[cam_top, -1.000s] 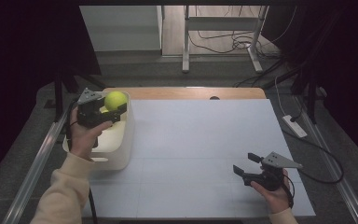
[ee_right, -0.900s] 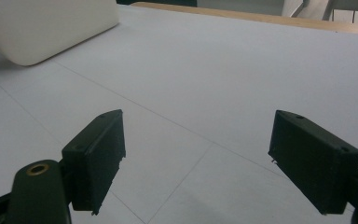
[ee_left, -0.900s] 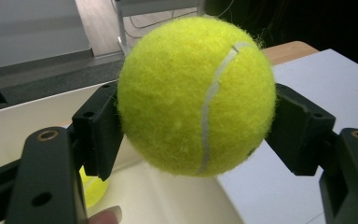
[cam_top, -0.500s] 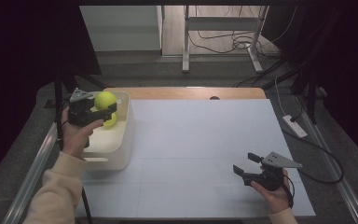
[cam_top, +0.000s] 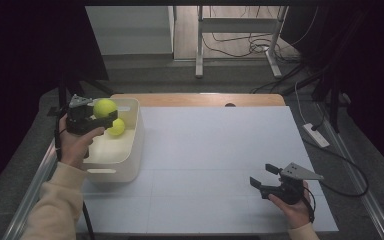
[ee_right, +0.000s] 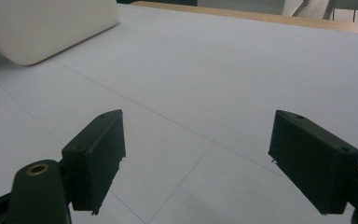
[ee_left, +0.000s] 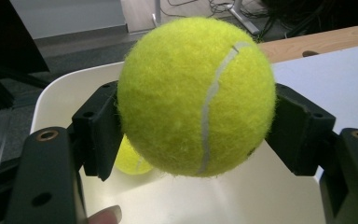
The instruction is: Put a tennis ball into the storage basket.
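Note:
My left gripper [cam_top: 100, 116] is shut on a yellow-green tennis ball [cam_top: 104, 108] and holds it above the white bin [cam_top: 130, 150] at the table's left. In the left gripper view the tennis ball [ee_left: 196, 95] is pressed between both black pads [ee_left: 98, 133], over the bin's inside [ee_left: 242, 196]. A second tennis ball [cam_top: 116, 127] lies in the bin, partly hidden under the held ball [ee_left: 131, 158]. My right gripper [cam_top: 263, 176] rests low over the white table near the front right, open with nothing between its pads [ee_right: 95, 158].
The white bin's outer wall [ee_right: 42, 28] lies far off to the left in the right gripper view. A wooden strip [cam_top: 205, 99] edges the table's far side. A white power strip [cam_top: 316, 135] lies off the right edge; table legs and cables stand beyond.
My left hand has carried the held ball leftward and slightly down, staying over the bin. The right gripper has kept still.

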Demonstrator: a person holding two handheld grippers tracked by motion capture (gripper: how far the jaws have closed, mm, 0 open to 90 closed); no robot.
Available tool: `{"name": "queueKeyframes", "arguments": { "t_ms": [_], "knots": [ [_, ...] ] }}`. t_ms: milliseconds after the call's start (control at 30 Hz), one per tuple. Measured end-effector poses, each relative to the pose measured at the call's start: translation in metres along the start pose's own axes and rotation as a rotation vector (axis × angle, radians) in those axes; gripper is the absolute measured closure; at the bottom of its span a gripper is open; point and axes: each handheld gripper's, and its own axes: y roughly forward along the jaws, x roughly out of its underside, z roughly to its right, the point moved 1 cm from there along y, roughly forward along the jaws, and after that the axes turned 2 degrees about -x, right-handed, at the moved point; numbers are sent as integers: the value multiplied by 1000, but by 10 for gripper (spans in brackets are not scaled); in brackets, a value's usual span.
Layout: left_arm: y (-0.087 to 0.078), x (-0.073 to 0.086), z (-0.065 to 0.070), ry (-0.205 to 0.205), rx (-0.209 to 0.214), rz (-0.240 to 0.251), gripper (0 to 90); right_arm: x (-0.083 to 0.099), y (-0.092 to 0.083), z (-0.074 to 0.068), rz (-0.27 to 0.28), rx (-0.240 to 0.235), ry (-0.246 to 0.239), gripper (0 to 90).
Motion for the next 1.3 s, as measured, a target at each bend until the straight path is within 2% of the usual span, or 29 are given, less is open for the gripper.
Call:
{"name": "queueKeyframes", "arguments": {
  "t_ms": [533, 700, 800, 933, 1167, 1267, 1300],
  "knots": [
    [1, 2, -8, -24, -18, -17, 267, 0, 1, 0, -4, -1, -2, 181],
    [5, 3, -11, -37, -49, -68, 253, 1, 1, 0, -7, -1, -2, 181],
    [4, 3, -12, -51, -56, -49, 208, 1, 1, 0, -6, -3, -2, 181],
    [1, 2, -8, -40, -13, -45, 175, 1, 1, 1, -8, -2, 0, 181],
    [-7, 2, 5, 0, 110, -5, 157, 1, 2, 1, -11, -7, 4, 180],
    [-9, 3, 8, 11, 135, 4, 158, 1, 3, 2, -13, -8, 6, 180],
    [-10, 3, 10, 14, 156, 10, 159, 1, 3, 3, -11, -10, 11, 180]
  ]
}}
